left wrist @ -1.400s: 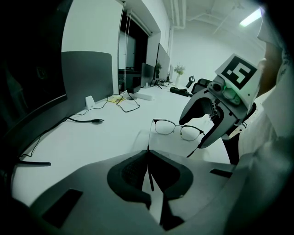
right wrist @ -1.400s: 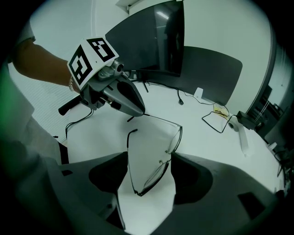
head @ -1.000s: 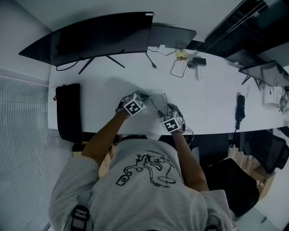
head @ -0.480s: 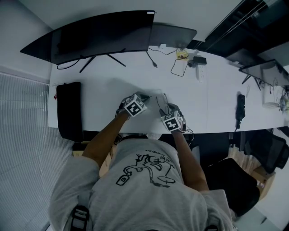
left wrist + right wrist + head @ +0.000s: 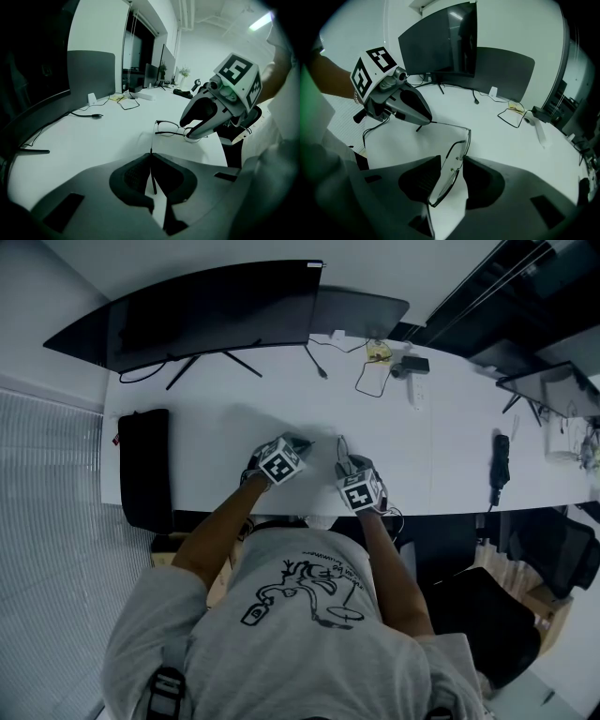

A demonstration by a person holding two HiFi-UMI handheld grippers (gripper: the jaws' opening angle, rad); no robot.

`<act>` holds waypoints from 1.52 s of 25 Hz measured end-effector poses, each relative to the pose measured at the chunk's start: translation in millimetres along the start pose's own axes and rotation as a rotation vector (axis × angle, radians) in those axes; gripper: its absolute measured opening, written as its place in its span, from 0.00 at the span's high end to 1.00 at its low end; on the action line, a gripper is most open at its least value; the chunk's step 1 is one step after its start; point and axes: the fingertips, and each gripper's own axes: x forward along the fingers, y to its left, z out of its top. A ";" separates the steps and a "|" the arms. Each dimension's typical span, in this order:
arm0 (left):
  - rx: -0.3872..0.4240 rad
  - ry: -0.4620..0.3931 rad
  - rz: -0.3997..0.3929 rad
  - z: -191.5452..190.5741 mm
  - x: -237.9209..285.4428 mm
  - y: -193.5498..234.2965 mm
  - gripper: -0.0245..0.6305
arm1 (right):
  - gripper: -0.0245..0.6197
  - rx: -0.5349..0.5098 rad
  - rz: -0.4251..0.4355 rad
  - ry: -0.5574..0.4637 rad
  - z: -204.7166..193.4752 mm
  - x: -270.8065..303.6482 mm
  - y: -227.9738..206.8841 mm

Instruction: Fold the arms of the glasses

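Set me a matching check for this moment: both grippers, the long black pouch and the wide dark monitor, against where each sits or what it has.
Things:
1. left gripper
2. right gripper
3. long black rectangular pouch
4. wide dark monitor

States:
a. stands at the back of the white table
b. has the lens front of the thin dark-rimmed glasses between its jaws
c. shut on a thin temple arm
d. lies at the table's left end in the head view

Pairs: 1-c, 2-b, 3-d, 4-a.

The right gripper's jaws have just been closing, with the lens front between them.
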 end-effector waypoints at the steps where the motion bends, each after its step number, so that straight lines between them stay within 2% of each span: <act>1: -0.002 0.000 0.001 -0.9 0.4 -0.1 0.92 | 0.72 0.004 -0.001 0.000 -0.2 0.1 -0.2; 6: -0.010 0.005 0.008 -2.9 -0.4 -1.6 0.92 | 0.75 0.019 -0.008 -0.010 -0.8 1.6 -1.3; 8: -0.014 0.000 0.014 -2.2 -0.8 -1.9 0.92 | 0.72 0.040 0.007 -0.025 -1.0 3.6 -0.7; 9: -0.018 0.001 0.016 -2.1 -1.1 -2.2 0.92 | 0.66 0.064 0.023 -0.032 -0.3 2.9 0.4; 12: -0.024 0.007 0.016 -1.7 -1.8 -3.6 0.92 | 0.64 0.184 0.102 -0.061 1.2 -3.4 1.9; 16: -0.026 0.013 0.017 -1.7 -0.7 -2.7 0.92 | 0.73 0.390 0.175 -0.154 13.0 -20.0 -16.8; 19: -0.026 0.019 0.020 -3.7 0.6 -2.0 0.92 | 0.78 0.499 0.249 -0.156 5.1 -17.2 -23.4; 25: -0.047 0.034 0.031 -3.9 1.7 -1.6 0.92 | 0.86 0.621 0.394 -0.130 -1.4 -6.8 -11.8; 33: -0.076 0.037 0.023 -5.2 1.4 -1.3 0.92 | 0.95 0.688 0.443 -0.101 -6.3 -3.4 -7.8; 38: -0.102 0.026 0.007 -1.9 0.1 -7.2 0.91 | 0.95 0.808 0.476 -0.133 -2.9 -3.2 -4.4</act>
